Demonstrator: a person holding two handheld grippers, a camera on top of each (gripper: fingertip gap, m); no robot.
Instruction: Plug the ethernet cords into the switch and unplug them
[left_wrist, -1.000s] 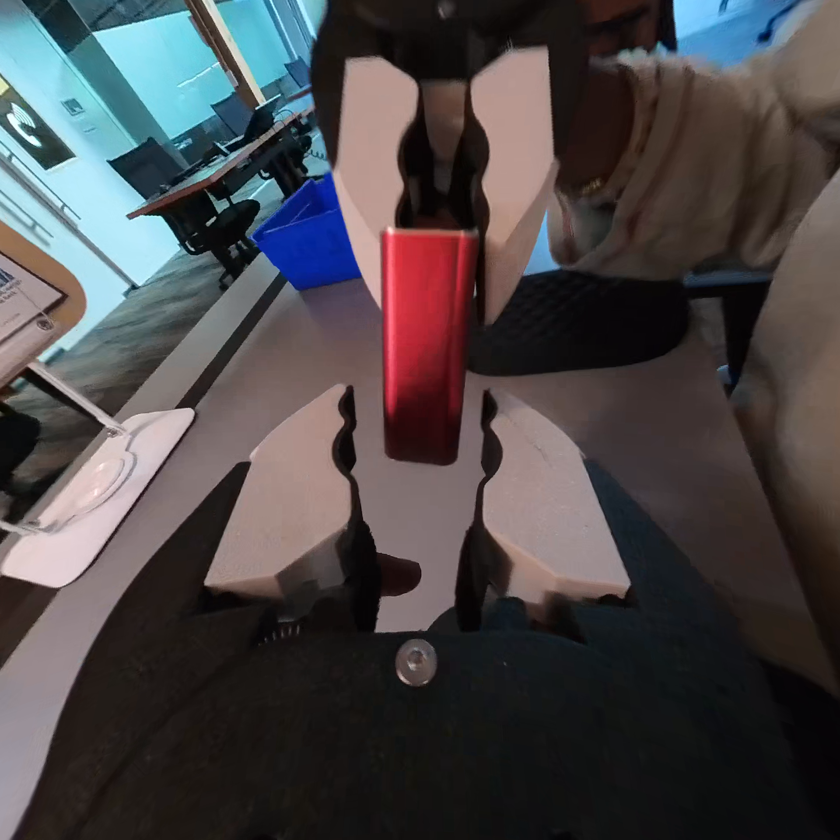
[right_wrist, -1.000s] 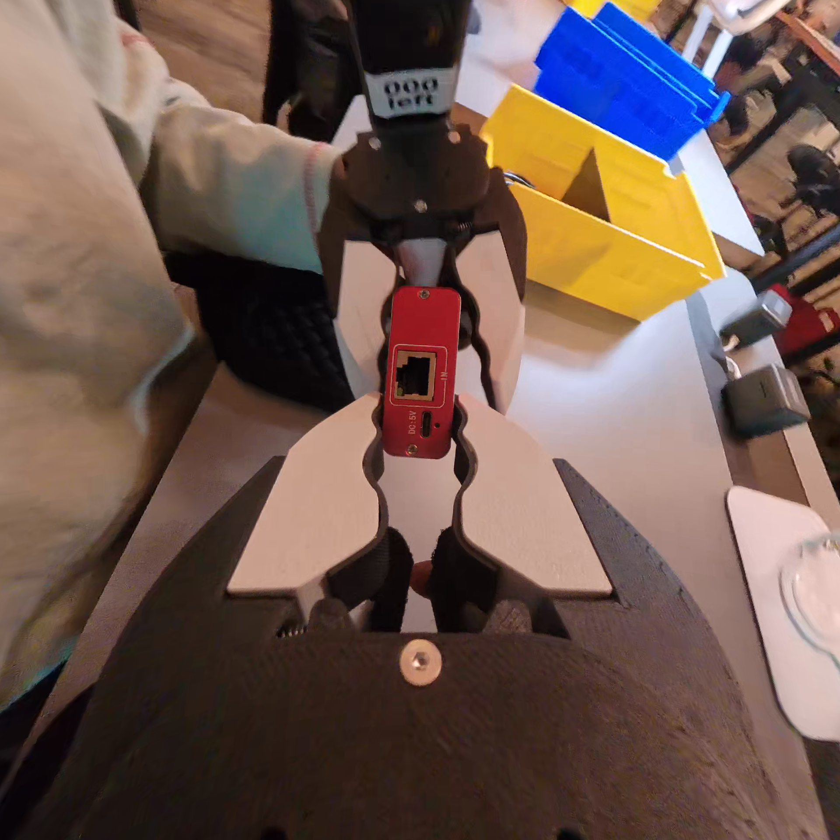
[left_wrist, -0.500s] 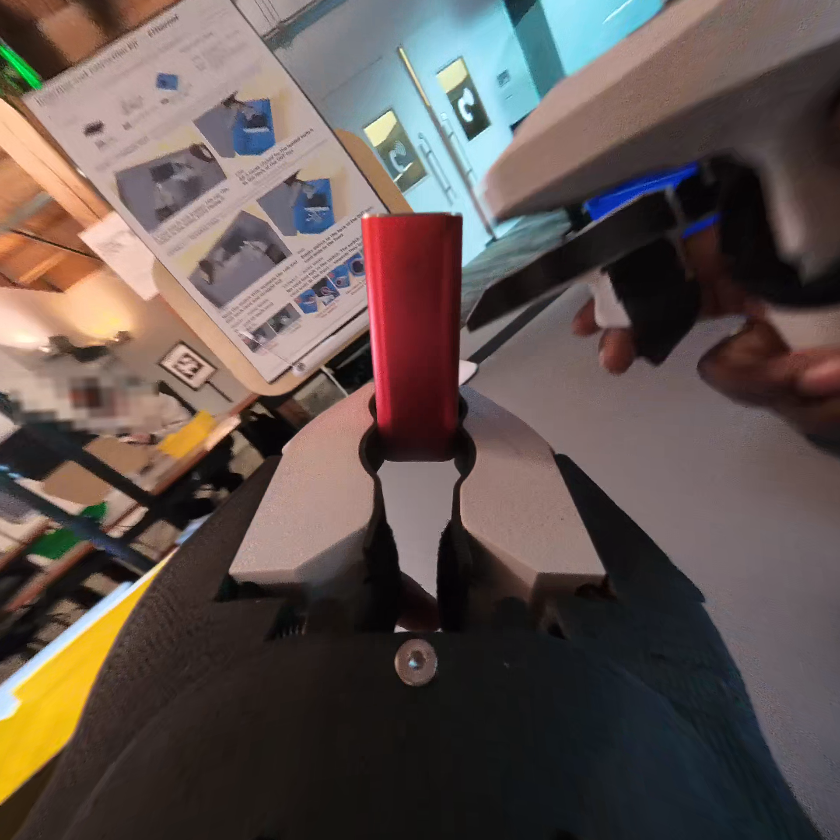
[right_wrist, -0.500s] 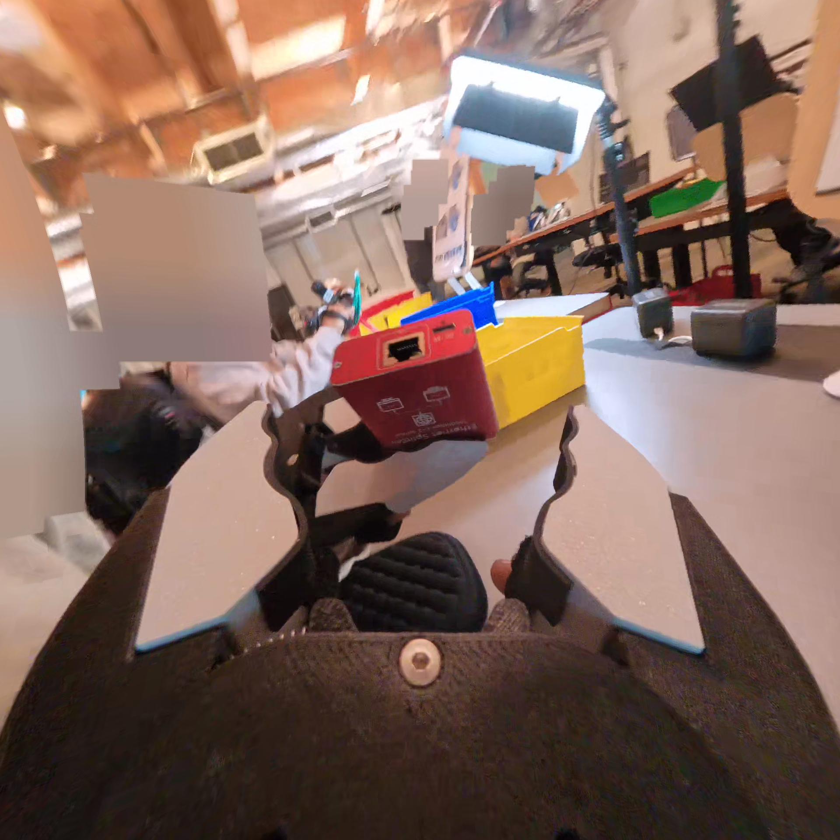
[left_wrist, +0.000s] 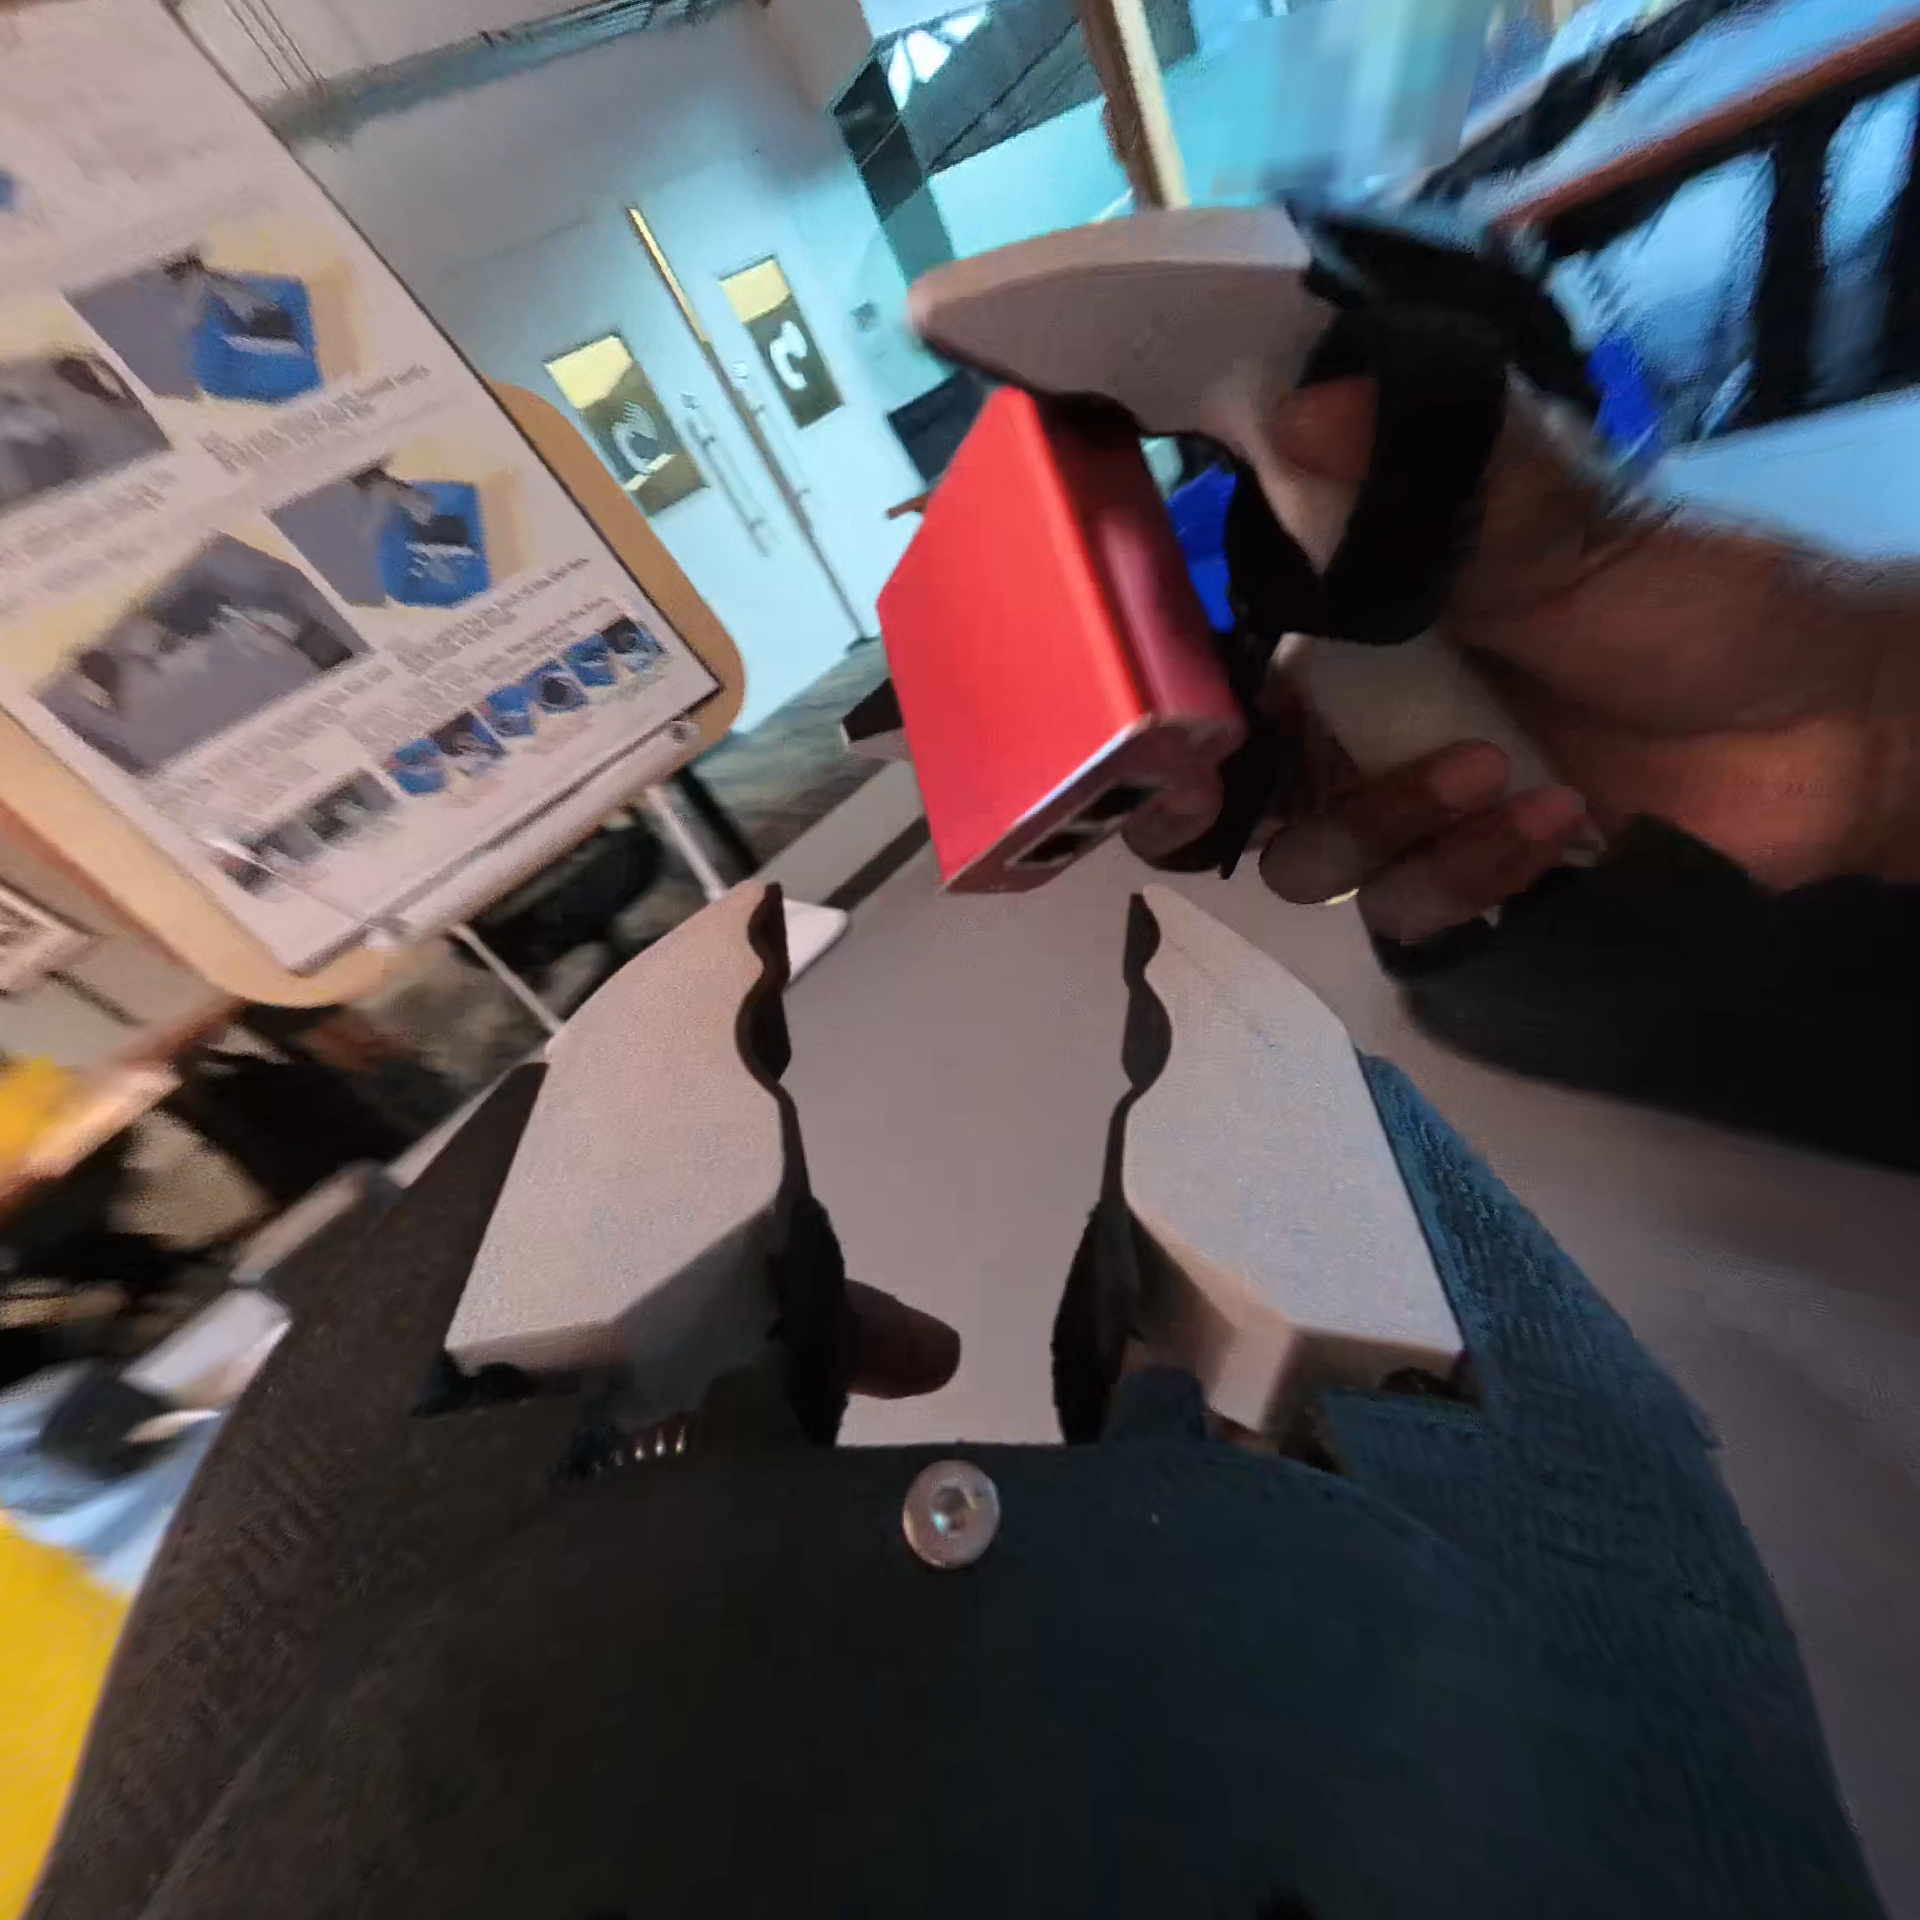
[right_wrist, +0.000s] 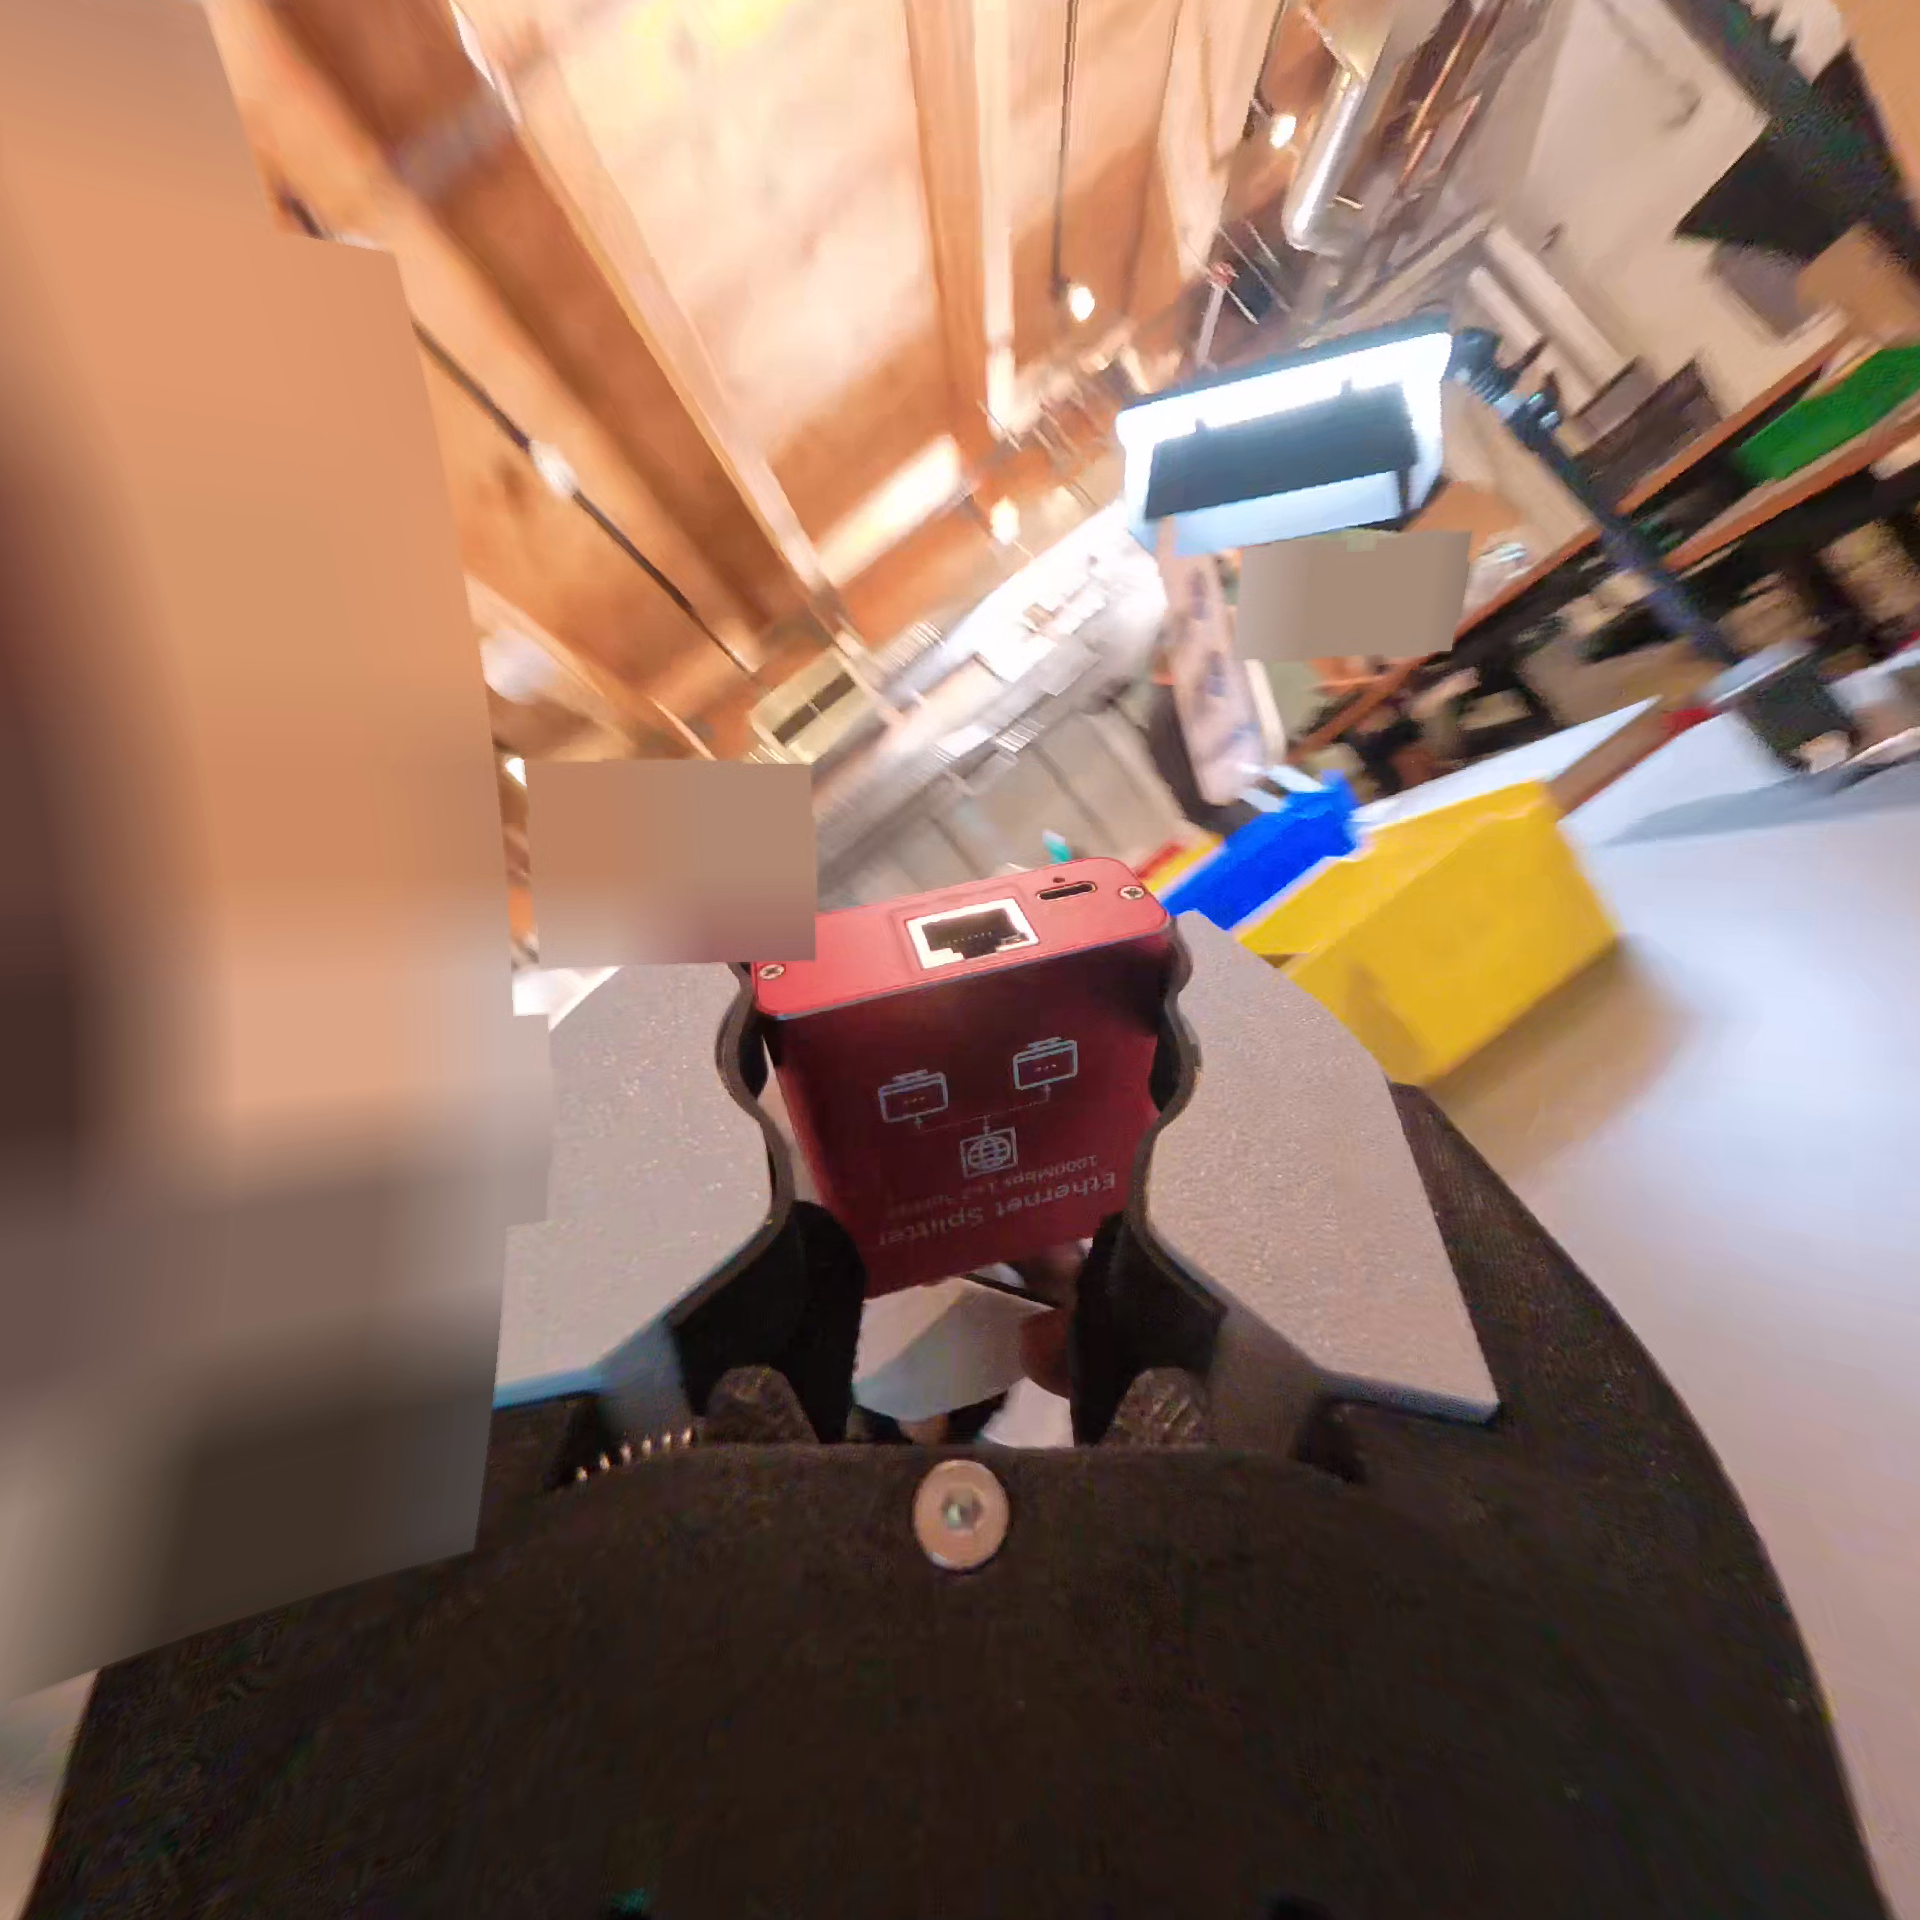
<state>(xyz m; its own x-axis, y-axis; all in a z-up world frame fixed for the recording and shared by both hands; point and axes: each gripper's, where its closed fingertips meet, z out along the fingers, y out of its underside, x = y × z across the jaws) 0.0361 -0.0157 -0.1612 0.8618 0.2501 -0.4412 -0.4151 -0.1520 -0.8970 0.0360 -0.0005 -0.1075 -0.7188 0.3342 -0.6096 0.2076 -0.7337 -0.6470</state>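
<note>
From my left wrist view, my left tongs (left_wrist: 951, 925) stand spread with nothing between them over the grey tabletop (left_wrist: 1558, 1299) — the small red metal switch box (left_wrist: 1023, 665) hangs ahead and just above their tips, clamped in my right tongs (left_wrist: 1226, 561), two ports facing me. From my right wrist view, my right tongs (right_wrist: 961, 997) are clamped on the red box's (right_wrist: 977, 1101) sides, its single-port end pointing away — a yellow plastic bin (right_wrist: 1455, 935) sits on the table, ahead and to their right.
</note>
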